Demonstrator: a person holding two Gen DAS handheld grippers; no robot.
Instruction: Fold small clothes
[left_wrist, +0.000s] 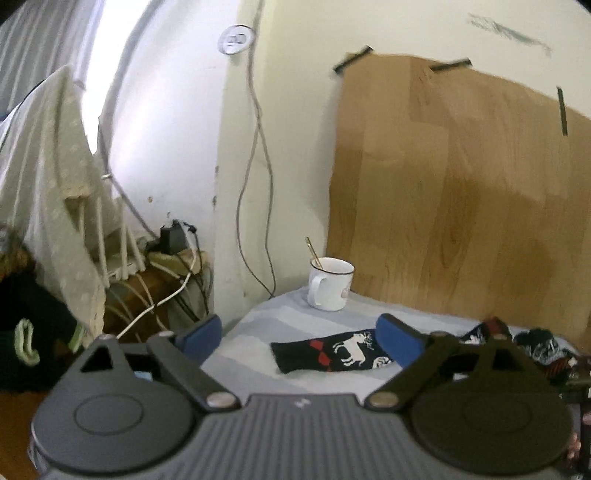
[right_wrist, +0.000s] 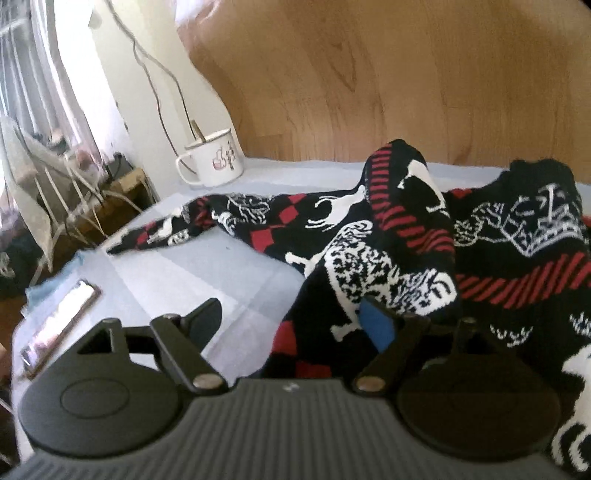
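In the left wrist view a small black knit piece (left_wrist: 328, 352) with a white deer and red diamonds lies flat on the light blue table cover (left_wrist: 266, 321). My left gripper (left_wrist: 301, 338) hangs open just short of it, and its blue fingers (left_wrist: 399, 339) hold nothing. More dark knit pieces (left_wrist: 517, 343) lie to the right. In the right wrist view a heap of black, red and white knit clothes (right_wrist: 406, 240) fills the right half. My right gripper (right_wrist: 291, 321) is open at the heap's near edge. Its left finger is over bare cover, and cloth overlaps its right fingertip.
A white mug with a spoon (left_wrist: 330, 284) (right_wrist: 214, 162) stands at the back of the table against a wooden board (left_wrist: 461, 184). A phone-like slab (right_wrist: 59, 325) lies near the table's left edge. Cables, a drying rack and hanging cloth (left_wrist: 55, 184) crowd the left.
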